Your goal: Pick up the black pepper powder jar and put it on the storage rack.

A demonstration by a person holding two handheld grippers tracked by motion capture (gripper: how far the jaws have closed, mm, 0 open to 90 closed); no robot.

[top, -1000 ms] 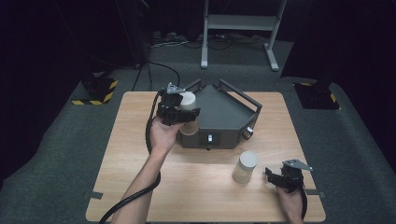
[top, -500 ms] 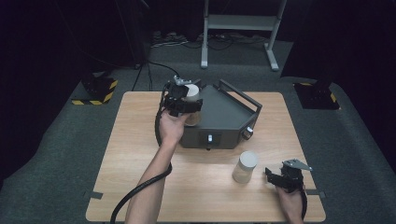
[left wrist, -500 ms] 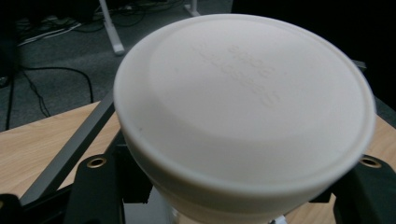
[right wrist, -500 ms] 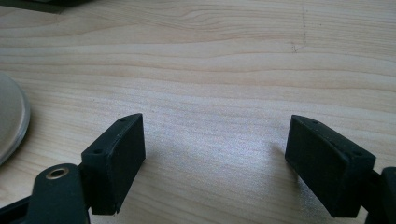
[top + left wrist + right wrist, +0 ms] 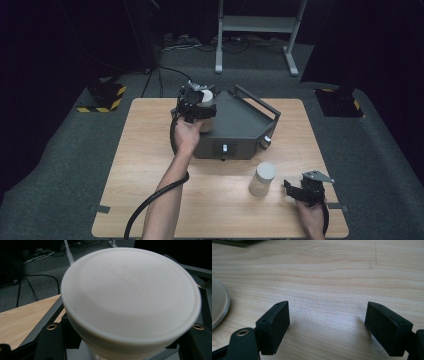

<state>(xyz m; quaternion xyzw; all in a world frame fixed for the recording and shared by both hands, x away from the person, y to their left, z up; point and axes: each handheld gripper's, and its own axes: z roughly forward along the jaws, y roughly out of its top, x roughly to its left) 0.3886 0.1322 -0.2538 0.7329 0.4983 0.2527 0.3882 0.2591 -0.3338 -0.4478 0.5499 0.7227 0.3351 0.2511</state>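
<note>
Left gripper (image 5: 199, 106): raised over the left rear corner of the dark grey metal box (image 5: 235, 125), held from below by the left hand (image 5: 186, 136). Jaws closed around a white-lidded jar (image 5: 204, 98); lid (image 5: 130, 292) seen close up in the left gripper view, tilted, with faint embossed lettering on top. Black jaw bodies visible low at both sides of the jar in that view. Contact between jar base and box top: cannot be determined.

Metal box: near the centre of the wooden table (image 5: 150, 150), toward its far edge. Bar handle (image 5: 256, 101) along the right rear side. Small switch (image 5: 224, 148) and round knob (image 5: 264, 142) on the near face.

Second jar (image 5: 262, 178): white lid, upright on the table, in front of the box's right corner, clear of it.

Right gripper (image 5: 300, 190): low at the near right part of the table, just right of the second jar, not touching it. Jaws wide apart, nothing between them; bare wood grain between the two black pads (image 5: 277, 322) in the right gripper view. Curved grey edge at the left border of that view: identity not determinable.

Black cable (image 5: 150, 202): trailing from the left gripper along the forearm to the near table edge.
</note>
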